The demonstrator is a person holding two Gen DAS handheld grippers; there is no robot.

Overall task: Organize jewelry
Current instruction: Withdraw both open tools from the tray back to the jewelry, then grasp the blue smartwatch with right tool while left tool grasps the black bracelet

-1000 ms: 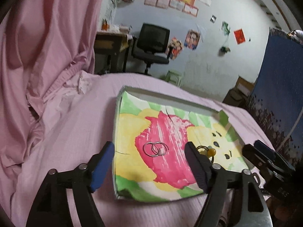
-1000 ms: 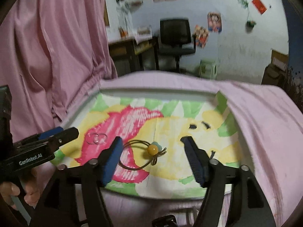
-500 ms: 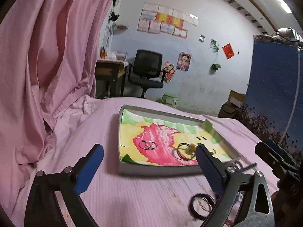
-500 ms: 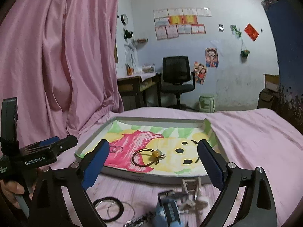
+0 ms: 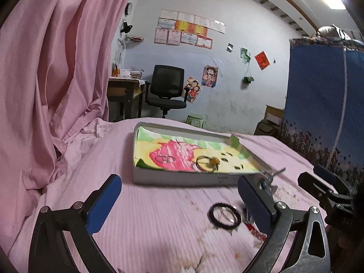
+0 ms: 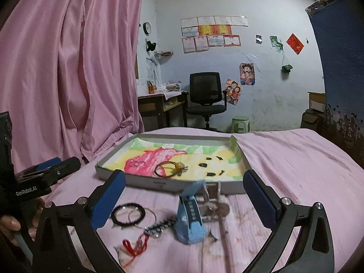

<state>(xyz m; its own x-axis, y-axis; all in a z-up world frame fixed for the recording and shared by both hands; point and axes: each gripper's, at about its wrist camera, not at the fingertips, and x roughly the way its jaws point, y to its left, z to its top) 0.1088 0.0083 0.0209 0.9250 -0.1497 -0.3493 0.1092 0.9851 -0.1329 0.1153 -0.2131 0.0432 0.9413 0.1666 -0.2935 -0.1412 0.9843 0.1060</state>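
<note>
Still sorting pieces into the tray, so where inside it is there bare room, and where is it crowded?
Free: the tray floor's yellow right half, past the hair tie with bead, and the back strip. The paired rings take the pink left. Crowded: the cloth before the tray, with black bangle, blue clip, red string.

One shallow tray (image 6: 159, 185) sits at mid-frame, holding two linked silver rings (image 6: 137, 164) and one hair tie (image 6: 169, 170) with a yellow bead. In the lower half lie one black bangle (image 6: 127, 213), one thin silver bangle (image 6: 145, 216), one blue hair clip (image 6: 190, 213) and one red cord (image 6: 134, 246).
</note>
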